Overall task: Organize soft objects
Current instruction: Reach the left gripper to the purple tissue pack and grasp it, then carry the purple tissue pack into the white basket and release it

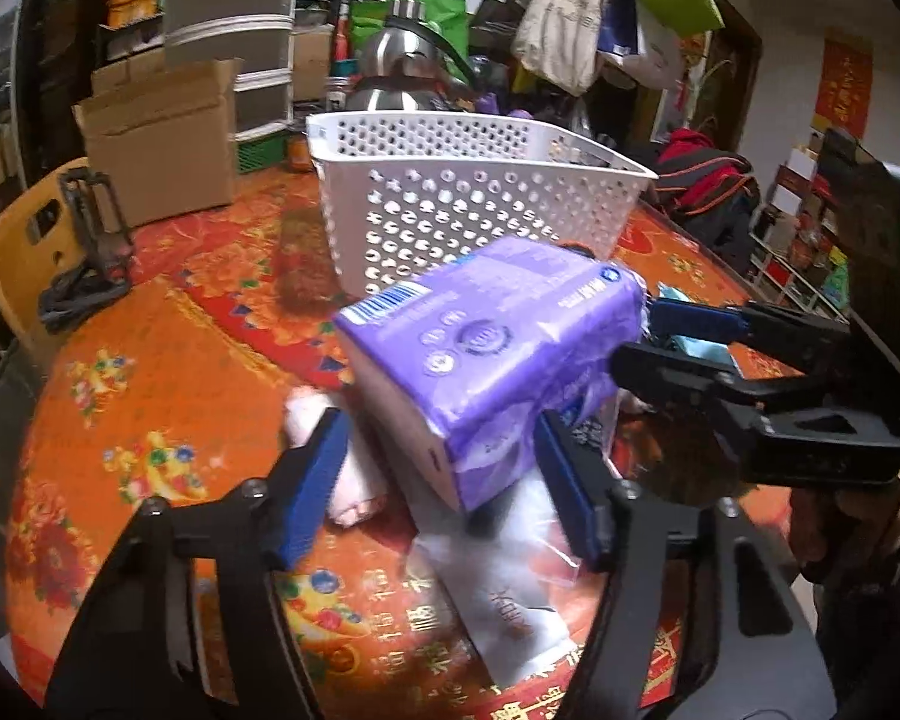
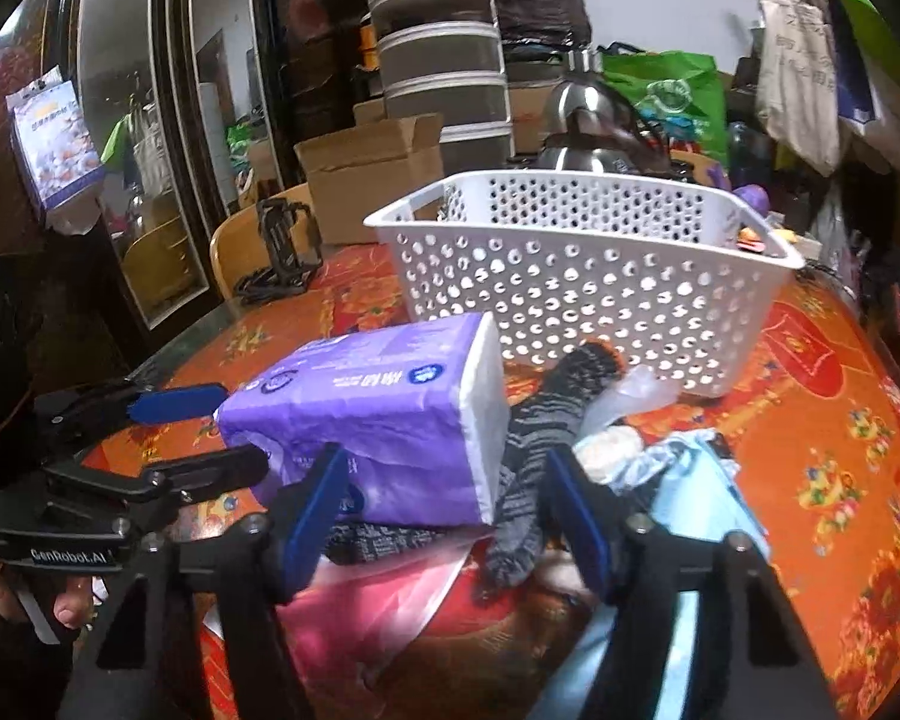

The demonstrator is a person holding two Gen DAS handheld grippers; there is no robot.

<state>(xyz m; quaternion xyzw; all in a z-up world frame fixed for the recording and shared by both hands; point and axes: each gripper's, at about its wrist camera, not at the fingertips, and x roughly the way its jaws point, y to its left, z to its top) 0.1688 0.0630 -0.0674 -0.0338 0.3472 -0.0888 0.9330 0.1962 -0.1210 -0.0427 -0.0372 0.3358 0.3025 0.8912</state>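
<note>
- Purple tissue pack [image 1: 492, 360], in front of the white basket [image 1: 468, 204].
- My left gripper [image 1: 438, 480]: jaws unclenched, straddling the pack's near end.
- My right gripper [image 2: 444, 510]: whether it grips the pack, I cannot tell.

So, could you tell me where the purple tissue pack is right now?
The purple tissue pack sits mid-frame in both views, on the pile of soft things just in front of the white basket.

Two fisheye views, each mounted just behind a claw and angled down along its blue fingers at a tabletop, very close. Shared ahead of both claws: purple tissue pack [image 1: 486, 360] [image 2: 384, 420] and white basket [image 1: 474, 204] [image 2: 588, 276]. Each view catching the opposite claw at its edge.
</note>
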